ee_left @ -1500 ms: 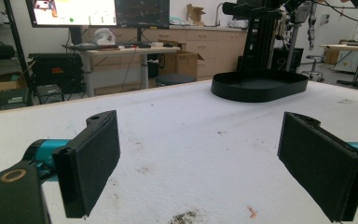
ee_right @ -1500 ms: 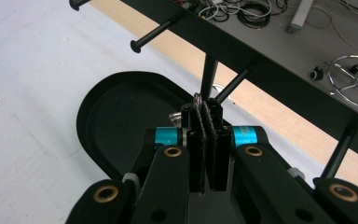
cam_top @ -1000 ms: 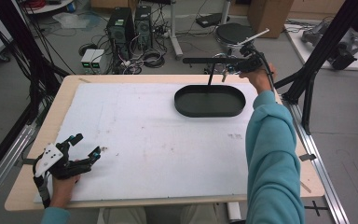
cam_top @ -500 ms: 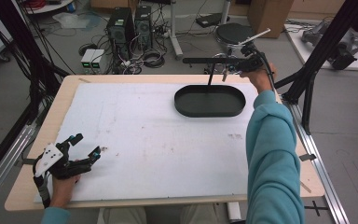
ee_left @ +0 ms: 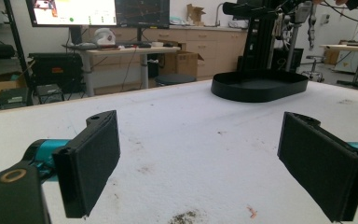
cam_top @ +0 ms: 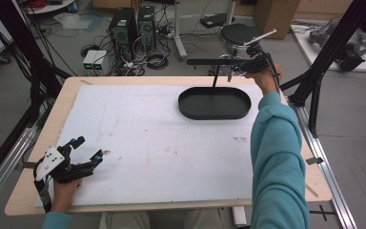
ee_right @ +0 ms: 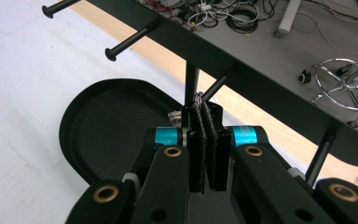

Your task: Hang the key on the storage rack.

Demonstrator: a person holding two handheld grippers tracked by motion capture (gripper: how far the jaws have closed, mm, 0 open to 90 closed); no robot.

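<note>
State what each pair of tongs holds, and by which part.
Left tongs: open, holding nothing. Right tongs: shut beside the stand's peg; something small and silvery shows at their tips, too small to identify.

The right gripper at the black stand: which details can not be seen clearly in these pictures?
- Right gripper view: the small thing pinched in the right gripper is hidden by its own shut pads.
- High view: that gripper is too small and dark against the stand's crossbar.
- Left gripper view: the stand's top is cut off by the frame's upper edge.

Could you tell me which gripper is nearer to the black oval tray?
The right gripper, shut just above the black oval tray, by its stand. The left gripper rests open at the near left corner.
</note>
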